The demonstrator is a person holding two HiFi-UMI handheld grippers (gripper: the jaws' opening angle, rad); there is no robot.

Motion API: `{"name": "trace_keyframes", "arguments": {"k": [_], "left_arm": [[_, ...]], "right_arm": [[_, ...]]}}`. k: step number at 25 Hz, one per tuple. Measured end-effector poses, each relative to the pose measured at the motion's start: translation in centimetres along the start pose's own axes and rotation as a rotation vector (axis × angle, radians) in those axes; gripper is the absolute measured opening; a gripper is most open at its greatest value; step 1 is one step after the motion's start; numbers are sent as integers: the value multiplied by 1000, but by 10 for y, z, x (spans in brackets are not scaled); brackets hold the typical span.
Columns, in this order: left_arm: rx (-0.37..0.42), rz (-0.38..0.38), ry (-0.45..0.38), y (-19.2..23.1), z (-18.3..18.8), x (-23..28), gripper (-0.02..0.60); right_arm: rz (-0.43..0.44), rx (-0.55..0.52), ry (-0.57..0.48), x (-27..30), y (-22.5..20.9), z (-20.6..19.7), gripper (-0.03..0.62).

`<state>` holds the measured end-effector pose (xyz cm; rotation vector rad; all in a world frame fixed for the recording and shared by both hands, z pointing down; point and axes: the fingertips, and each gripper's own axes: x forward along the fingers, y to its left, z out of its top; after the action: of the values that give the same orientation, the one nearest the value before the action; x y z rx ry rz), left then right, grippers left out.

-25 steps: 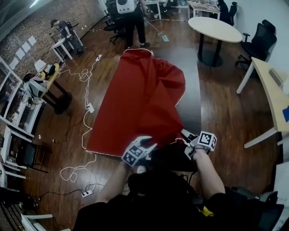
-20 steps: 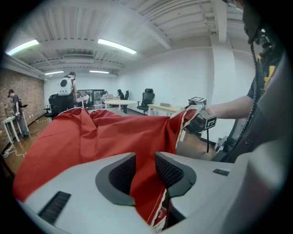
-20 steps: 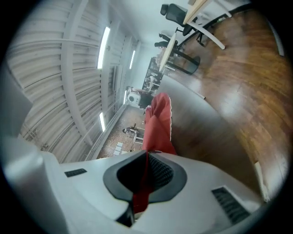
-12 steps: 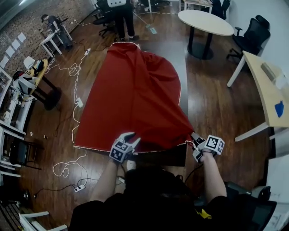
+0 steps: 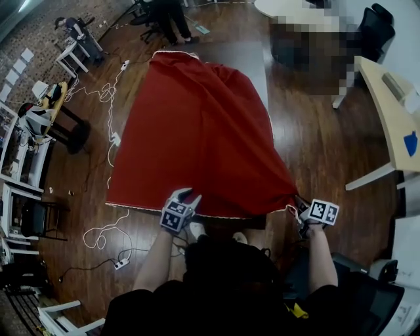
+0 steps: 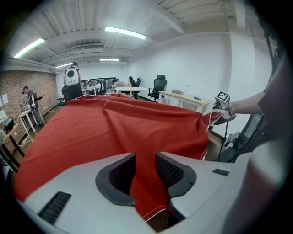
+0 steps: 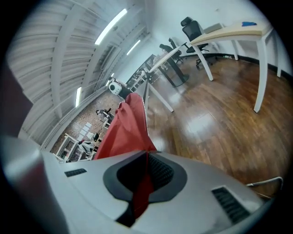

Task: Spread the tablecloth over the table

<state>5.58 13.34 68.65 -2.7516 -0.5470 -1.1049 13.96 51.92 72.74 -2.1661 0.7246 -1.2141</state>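
The red tablecloth [image 5: 197, 125] lies along the long dark table [image 5: 246, 56] and covers most of it; a bare strip of tabletop shows at the far right. My left gripper [image 5: 187, 197] is shut on the cloth's near hem [image 6: 145, 183], left of centre. My right gripper [image 5: 300, 209] is shut on the near right corner [image 7: 145, 176], held out past the table's right side. The cloth [image 7: 126, 128] stretches taut from that corner toward the table. In the left gripper view the right gripper [image 6: 220, 114] shows at the cloth's [image 6: 114, 128] far corner.
White cables and power strips [image 5: 111, 138] trail over the wooden floor left of the table. A person [image 5: 167, 13] stands at the table's far end. A light desk [image 5: 394, 125] and an office chair [image 5: 377, 26] stand to the right, with shelving [image 5: 20, 164] along the left.
My right gripper has swung out to the right with the corner, and the bunched cloth has opened across the table's near end. My left gripper has sunk a little with the hem.
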Motion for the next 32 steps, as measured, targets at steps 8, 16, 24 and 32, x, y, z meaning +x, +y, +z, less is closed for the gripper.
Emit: {"name": "trace_keyframes", "arguments": {"k": [8,16,24,32], "left_arm": [[-29,17,69,0,-24,8,135],[-160,66,99,-7,-40,9,8],[-219,290,149,-20,-38,10,6],[-336,484,232,-19,-69,-11,34]], "right_arm": [[-64,-1,39,0,-7,-15,3],[-85,-94,165,5,-2,-13,3],[24,-268,382,15,-25,-8,3],[86,-305,465,-1,-53,-13,3]]}}
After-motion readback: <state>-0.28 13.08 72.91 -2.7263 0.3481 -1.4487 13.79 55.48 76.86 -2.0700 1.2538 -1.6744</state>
